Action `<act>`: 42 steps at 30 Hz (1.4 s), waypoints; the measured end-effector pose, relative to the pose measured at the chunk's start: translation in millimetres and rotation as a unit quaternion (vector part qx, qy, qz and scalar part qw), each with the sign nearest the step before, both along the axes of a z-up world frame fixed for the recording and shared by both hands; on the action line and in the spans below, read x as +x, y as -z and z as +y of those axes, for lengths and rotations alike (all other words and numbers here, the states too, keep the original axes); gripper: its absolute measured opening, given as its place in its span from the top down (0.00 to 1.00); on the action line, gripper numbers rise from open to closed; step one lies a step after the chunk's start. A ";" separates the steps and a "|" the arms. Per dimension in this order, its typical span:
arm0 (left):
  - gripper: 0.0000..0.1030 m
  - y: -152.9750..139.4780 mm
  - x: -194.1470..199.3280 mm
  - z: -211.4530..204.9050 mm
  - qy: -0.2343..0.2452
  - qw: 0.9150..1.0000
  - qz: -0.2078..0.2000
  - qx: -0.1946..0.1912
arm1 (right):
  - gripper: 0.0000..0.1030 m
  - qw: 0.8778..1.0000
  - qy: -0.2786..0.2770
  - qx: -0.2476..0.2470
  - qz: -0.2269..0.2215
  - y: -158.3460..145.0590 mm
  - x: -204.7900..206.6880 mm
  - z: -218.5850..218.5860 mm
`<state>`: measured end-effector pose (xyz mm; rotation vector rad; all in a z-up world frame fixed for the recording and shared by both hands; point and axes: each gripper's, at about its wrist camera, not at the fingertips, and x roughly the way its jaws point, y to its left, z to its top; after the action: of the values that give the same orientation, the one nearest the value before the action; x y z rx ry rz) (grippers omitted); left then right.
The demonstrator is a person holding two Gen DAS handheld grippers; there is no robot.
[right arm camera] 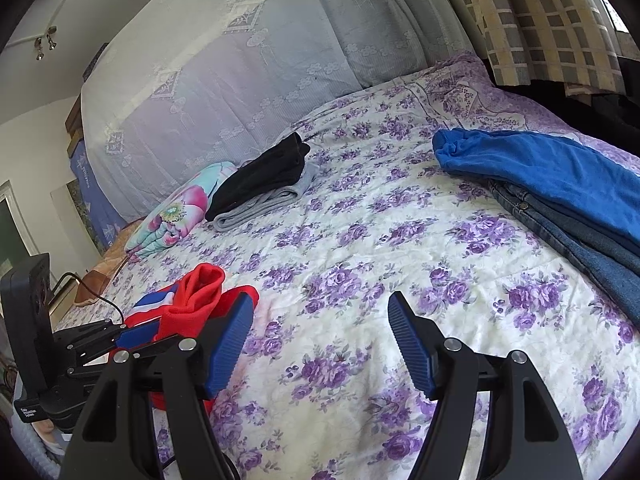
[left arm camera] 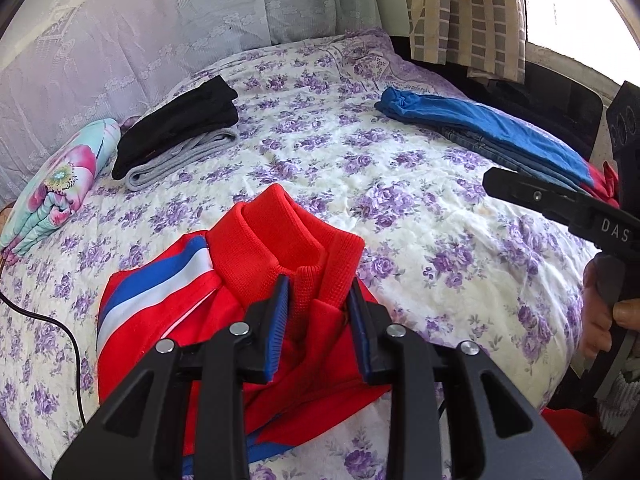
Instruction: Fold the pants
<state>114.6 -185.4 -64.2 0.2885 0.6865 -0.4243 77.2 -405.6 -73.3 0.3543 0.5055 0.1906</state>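
Red track pants [left arm camera: 240,280]: bunched at lower centre of the left wrist view, near the bed's [left arm camera: 420,216] front edge.
Left gripper [left arm camera: 320,312]: your jaws are narrow, pinching a ribbed fold.
Right gripper [right arm camera: 320,344]: your jaws stand wide and empty over bare quilt.
Risk: the thin pinch may slip; the cloth could slide off the edge.
Open room: mid-bed, between the black-and-grey stack [left arm camera: 180,132] and the blue pile [left arm camera: 480,128].

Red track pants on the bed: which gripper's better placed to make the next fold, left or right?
Left. The left gripper has its pads on a bunched fold of the red pants. The right gripper hangs open over bare bedspread, beside the pants, with nothing between its fingers.
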 end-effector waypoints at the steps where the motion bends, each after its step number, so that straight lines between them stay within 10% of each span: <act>1: 0.73 -1.4 -0.3 2.1 -0.002 1.000 -0.001 -0.006 | 0.32 1.000 0.000 0.000 0.000 0.0 -0.1 0.1; 12: 0.73 20.9 -1.9 -24.3 -0.001 0.994 -0.039 0.102 | 0.32 1.000 -0.002 0.007 0.001 0.7 0.4 0.3; 23: 0.55 10.0 -3.7 4.5 -0.012 1.000 0.002 -0.011 | 0.32 0.999 0.007 -0.002 0.031 7.6 7.4 -0.3; 36: 0.40 -25.6 5.6 112.6 -0.110 0.987 -0.010 -0.113 | 0.32 0.996 -0.055 -0.058 -0.030 -43.8 0.4 57.1; 42: 0.40 -9.3 9.3 141.1 -0.147 0.983 -0.006 -0.106 | 0.56 0.982 -0.158 -0.102 -0.029 -41.5 10.4 129.7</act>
<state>124.0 -44.3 -54.9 -0.0129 0.6545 -0.2094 87.7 -275.8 -31.8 0.0658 0.5177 0.4515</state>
